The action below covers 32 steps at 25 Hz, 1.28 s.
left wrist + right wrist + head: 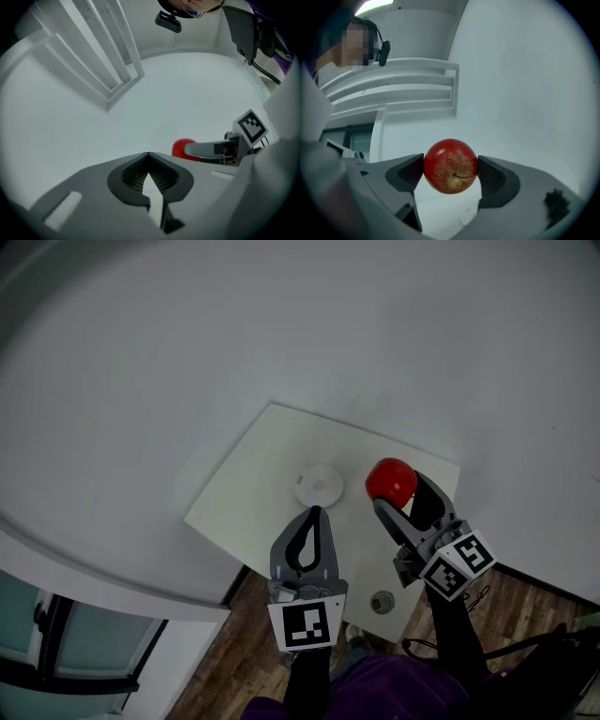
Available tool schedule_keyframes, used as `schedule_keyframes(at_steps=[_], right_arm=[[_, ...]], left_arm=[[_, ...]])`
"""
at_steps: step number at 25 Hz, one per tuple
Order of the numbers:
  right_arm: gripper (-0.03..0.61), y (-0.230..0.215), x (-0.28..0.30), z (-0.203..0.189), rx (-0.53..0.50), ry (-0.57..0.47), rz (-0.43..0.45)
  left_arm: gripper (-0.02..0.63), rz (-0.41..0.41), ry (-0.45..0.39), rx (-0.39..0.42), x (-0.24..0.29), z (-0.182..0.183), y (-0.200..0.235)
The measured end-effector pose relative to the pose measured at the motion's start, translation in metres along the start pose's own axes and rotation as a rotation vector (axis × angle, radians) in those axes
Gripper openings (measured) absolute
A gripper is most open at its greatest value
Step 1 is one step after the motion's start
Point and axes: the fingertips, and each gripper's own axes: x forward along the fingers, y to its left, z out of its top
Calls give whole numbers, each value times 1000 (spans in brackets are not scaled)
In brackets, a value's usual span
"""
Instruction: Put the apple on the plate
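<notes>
A red apple [391, 481] is clamped between the jaws of my right gripper [398, 493], held in the air above the right part of a small white table [253, 484]. In the right gripper view the apple [450, 166] fills the gap between both pads, with my right gripper [451, 171] shut on it. A small round white plate [318, 486] lies near the table's middle, left of the apple. My left gripper [315, 513] is shut and empty, its tip just below the plate. From the left gripper view, the left gripper [149, 155] has its jaws together and the apple [182, 148] shows beyond at the right.
The white table is small, with wooden floor [253, 634] showing past its near edge. A small round metal thing [382, 602] lies by the table's near right corner. White walls surround the table. A white railing [393, 89] and a person wearing a headset show behind the right gripper.
</notes>
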Motion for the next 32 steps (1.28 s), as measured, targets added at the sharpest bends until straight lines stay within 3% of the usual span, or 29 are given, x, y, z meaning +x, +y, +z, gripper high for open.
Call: schedule_keyframes(at_steps=[14,22,32], right_arm=[[360,-21,33,-35,20,106,9],[360,-36,42,-53,22,169,35],[360,-40,54,-75,5,241,85]], left_arm=[[6,-2,43,-77,26,-27,22],[6,19,64,-46,32,-46,16],[6,76,117,-68,31,-62,13]])
